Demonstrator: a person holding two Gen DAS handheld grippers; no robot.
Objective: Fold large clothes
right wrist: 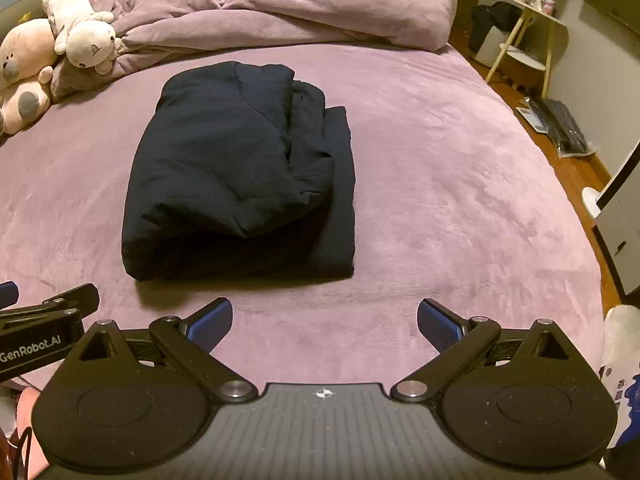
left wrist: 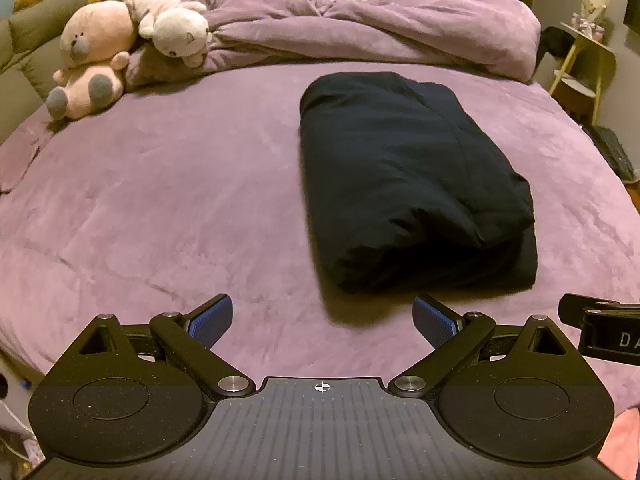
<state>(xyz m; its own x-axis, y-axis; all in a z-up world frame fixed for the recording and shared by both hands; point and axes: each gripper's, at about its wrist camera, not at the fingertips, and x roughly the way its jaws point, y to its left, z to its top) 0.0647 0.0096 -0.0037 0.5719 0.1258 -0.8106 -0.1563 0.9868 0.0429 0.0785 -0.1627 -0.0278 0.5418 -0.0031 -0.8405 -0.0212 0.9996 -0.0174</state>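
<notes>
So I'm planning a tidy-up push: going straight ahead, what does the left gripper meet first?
Probably bare purple bedsheet; the left gripper is open and the folded dark garment lies slightly right of its line, though depth is unclear.

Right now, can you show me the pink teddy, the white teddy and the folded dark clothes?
pink teddy (left wrist: 96, 40), left wrist view, on its face.
white teddy (left wrist: 180, 36), left wrist view, on its head.
folded dark clothes (right wrist: 224, 152), right wrist view, on the top layer.

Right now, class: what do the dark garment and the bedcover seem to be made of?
Garment: dark, matte, puffy fabric, probably padded; its folds look thick and rounded. Bedcover: mauve plush, likely fleece or velvet; soft sheen with brushed streaks.
</notes>
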